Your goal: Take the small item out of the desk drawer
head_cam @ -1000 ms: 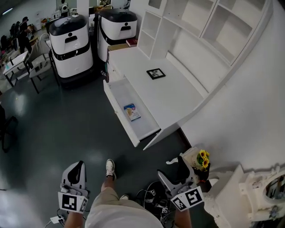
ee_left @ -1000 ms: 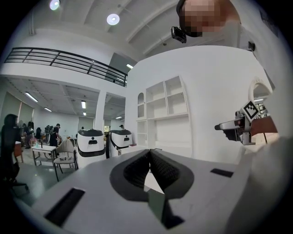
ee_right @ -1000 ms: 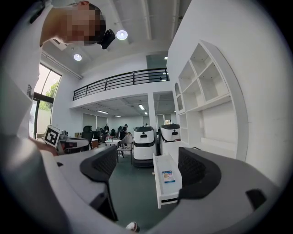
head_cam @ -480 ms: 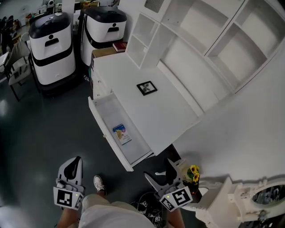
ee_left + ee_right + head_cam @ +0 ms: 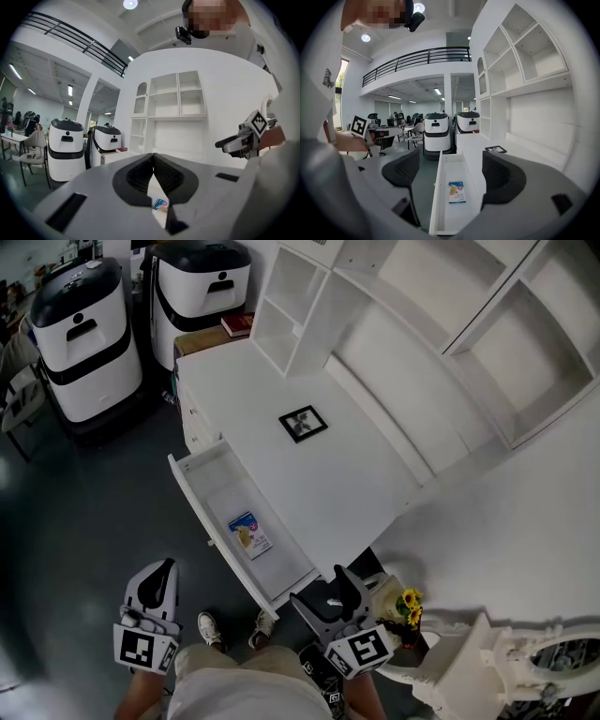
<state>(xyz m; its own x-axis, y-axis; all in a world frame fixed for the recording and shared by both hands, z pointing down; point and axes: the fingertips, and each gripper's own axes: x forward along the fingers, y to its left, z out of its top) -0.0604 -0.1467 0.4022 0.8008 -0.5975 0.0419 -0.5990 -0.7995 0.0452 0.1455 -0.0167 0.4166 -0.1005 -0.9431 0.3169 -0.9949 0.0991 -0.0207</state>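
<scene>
The white desk's drawer (image 5: 201, 476) stands pulled out, and a small blue and yellow packet (image 5: 248, 533) lies flat on its floor, toward the near end. In the right gripper view the packet (image 5: 457, 191) shows between the two fingers, some way ahead. My right gripper (image 5: 320, 594) is open and empty, hovering just off the drawer's near end. My left gripper (image 5: 157, 583) is shut with nothing in it, held low to the left of the drawer. A sliver of the packet (image 5: 160, 205) peeks below its closed jaws.
A small framed picture (image 5: 303, 423) lies on the desktop (image 5: 309, 474). Two white and black robot units (image 5: 80, 338) stand beyond the desk's far end. White shelves (image 5: 450, 324) rise behind the desk. A pot of yellow flowers (image 5: 405, 606) sits by my right gripper.
The view has moved forward and the drawer now lies closer beneath me. My right gripper has come up to the drawer's near end; the left stays low at the left.
</scene>
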